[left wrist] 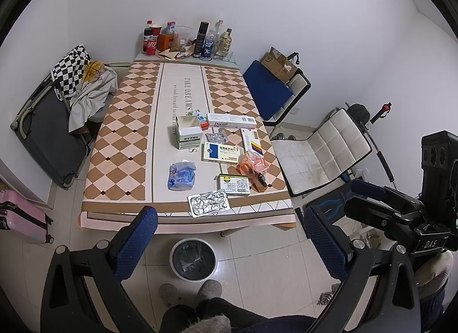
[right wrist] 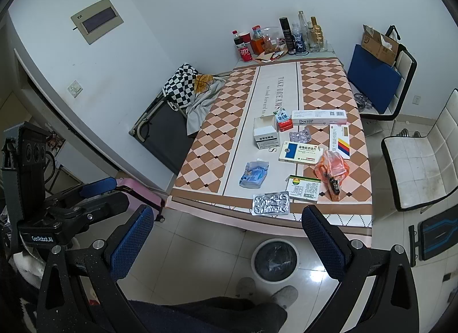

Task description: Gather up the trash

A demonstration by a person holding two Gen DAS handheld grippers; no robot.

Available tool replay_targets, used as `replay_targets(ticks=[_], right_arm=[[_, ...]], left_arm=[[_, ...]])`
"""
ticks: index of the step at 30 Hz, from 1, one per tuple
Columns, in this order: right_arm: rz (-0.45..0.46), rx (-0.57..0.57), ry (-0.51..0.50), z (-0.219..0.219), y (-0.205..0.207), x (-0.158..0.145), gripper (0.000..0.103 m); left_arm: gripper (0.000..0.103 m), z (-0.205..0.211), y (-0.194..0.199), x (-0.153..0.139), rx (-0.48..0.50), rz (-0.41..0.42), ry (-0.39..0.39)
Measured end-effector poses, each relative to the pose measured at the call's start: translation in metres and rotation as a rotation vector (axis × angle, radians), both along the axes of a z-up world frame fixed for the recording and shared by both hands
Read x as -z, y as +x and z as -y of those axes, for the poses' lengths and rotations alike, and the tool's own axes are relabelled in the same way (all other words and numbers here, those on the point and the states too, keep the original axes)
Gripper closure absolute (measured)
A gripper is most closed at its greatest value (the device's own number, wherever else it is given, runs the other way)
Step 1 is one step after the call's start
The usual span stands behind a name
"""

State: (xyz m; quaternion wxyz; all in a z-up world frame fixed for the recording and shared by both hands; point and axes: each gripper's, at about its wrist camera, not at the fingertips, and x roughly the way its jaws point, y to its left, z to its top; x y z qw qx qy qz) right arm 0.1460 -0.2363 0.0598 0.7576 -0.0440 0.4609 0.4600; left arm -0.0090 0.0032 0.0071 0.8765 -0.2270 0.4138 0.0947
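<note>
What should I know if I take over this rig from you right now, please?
Left gripper: open, empty, held back from the table's near edge.
Right gripper: open, empty, likewise short of the table.
Trash: all on the table's near half, including the foil blister sheet at the near edge, blue wrapper, orange plastic bag and several medicine boxes, one being the open white box.
Bin: on the floor below the near edge, lined; no collected items visible inside.
Done: apparently nothing.
Left: everything; the blister sheet is nearest.

Diamond-patterned table (left wrist: 123, 144) strewn with medicine boxes (left wrist: 219, 152), foil blister pack (left wrist: 208, 203), wrappers (left wrist: 182, 176).
</note>
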Motion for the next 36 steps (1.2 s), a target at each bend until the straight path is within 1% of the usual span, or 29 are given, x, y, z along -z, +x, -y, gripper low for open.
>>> replay_targets(ticks=[25,36], right_arm=[[-0.009,-0.002,-0.004,-0.0016,-0.0012,0.0025,0.000],[-0.025,0.013,-0.015,0.0019,-0.0022,0.0085,0.000]], left_arm=[[0.000,0.0033,0.0036,-0.0026,0.005,0.003,-0.001],[0.000,0.0045,0.0042,-0.0022,0.009,0.001,-0.004]])
